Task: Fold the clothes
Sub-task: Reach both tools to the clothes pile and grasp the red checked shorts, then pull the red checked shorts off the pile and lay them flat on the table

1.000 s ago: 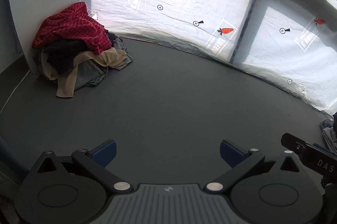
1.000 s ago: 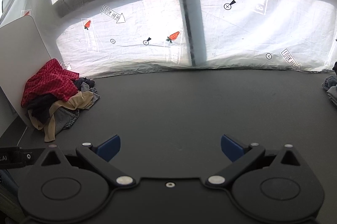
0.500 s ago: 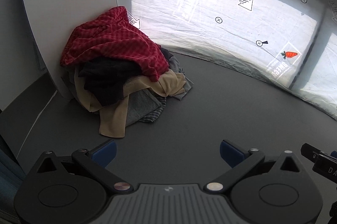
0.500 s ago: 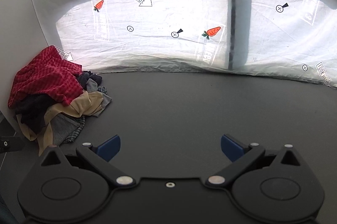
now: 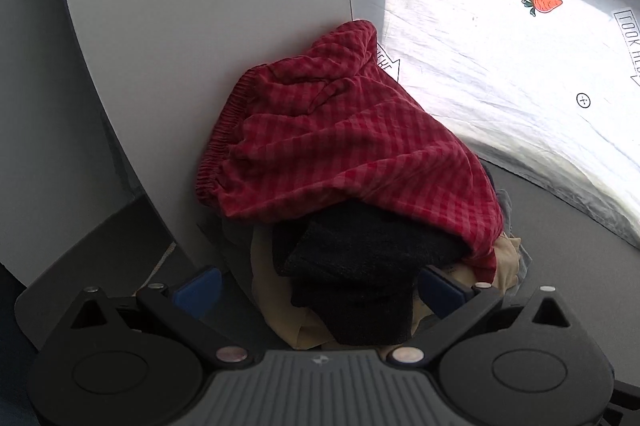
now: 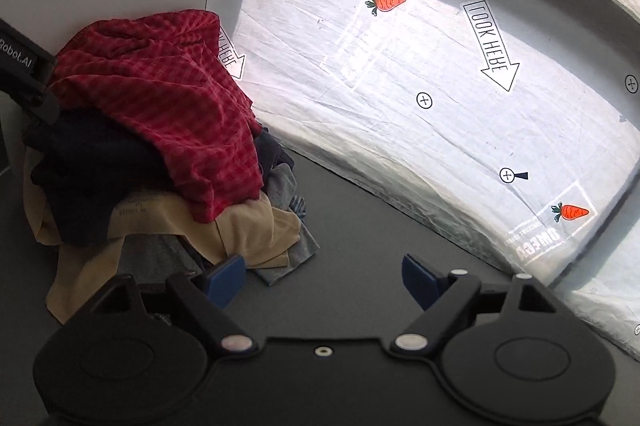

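The clothes pile [image 6: 160, 154] blocks you on the left, against the white panel [image 5: 200, 26]; right of it, the dark bench [image 6: 400, 226] is open.

A heap of crumpled clothes [image 6: 160, 162] lies unfolded on the dark worktop [image 6: 380, 226], against a white panel. A red checked garment [image 5: 340, 146] tops it, over a black one [image 5: 360, 266], tan and grey below.

red checked cloth [image 5: 344, 146] woven, crinkly | black garment [image 5: 360, 266] fuzzy knit | tabletop [image 6: 360, 226] matt dk grey
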